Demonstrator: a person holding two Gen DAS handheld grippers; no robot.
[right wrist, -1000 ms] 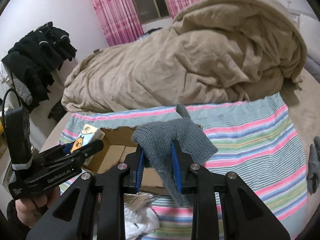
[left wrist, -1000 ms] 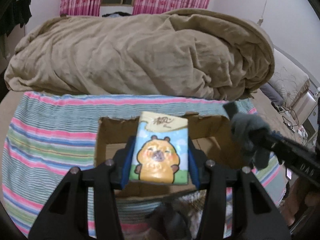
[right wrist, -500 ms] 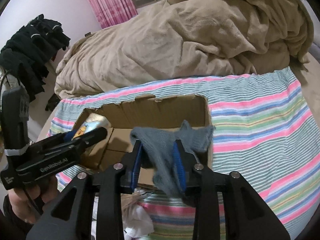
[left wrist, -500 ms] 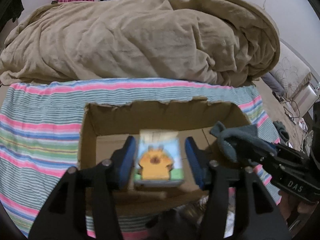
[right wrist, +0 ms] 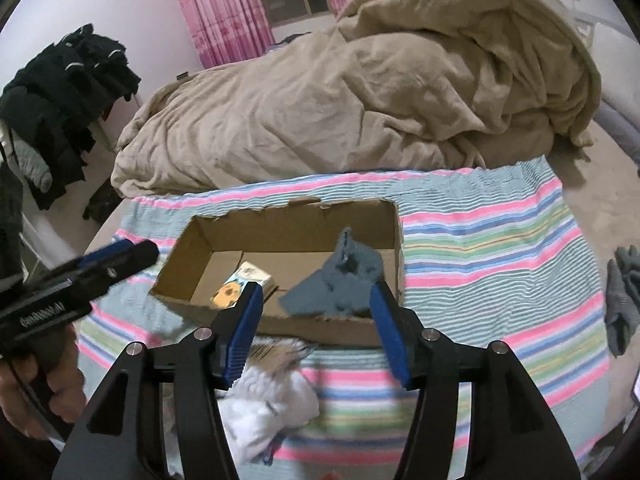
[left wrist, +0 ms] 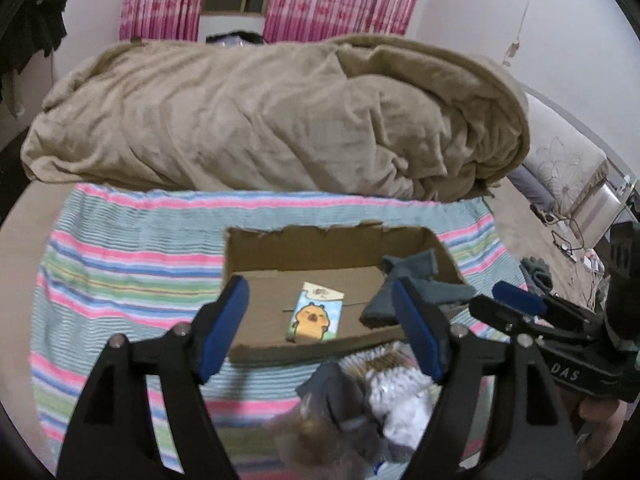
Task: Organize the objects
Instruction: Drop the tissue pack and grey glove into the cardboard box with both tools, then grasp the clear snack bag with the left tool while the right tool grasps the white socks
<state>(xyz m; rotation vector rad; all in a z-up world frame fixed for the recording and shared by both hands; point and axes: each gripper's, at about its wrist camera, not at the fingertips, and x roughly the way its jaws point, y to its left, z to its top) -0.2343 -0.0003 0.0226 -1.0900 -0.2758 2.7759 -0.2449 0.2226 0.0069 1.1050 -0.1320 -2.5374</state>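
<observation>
An open cardboard box (left wrist: pixel 320 236) (right wrist: pixel 280 216) sits on a striped cloth. A tissue pack with a cartoon bear (left wrist: pixel 314 316) (right wrist: pixel 240 284) lies flat on the box floor. A grey knitted glove (left wrist: pixel 416 284) (right wrist: pixel 340 280) is slumped in the box's right corner. My left gripper (left wrist: pixel 320 300) hovers above the box's near wall, jaws opening, with nothing pressed between the pads. My right gripper (right wrist: pixel 316 300) is also opening. The glove shows between its jaws but lies loose in the box. Each gripper appears in the other's view: right gripper (left wrist: pixel 516 304), left gripper (right wrist: pixel 116 256).
A big beige blanket (left wrist: pixel 280 120) is heaped behind the box. A pile of white and grey cloth (left wrist: pixel 380 392) (right wrist: pixel 264 400) lies in front of the box. Another grey glove (right wrist: pixel 620 300) rests at the striped cloth's right edge. Dark clothes (right wrist: pixel 60 100) hang at the left.
Both grippers have opened: the left let the tissue pack drop onto the box floor, the right let the glove fall into the box. The left gripper drew back and upward.
</observation>
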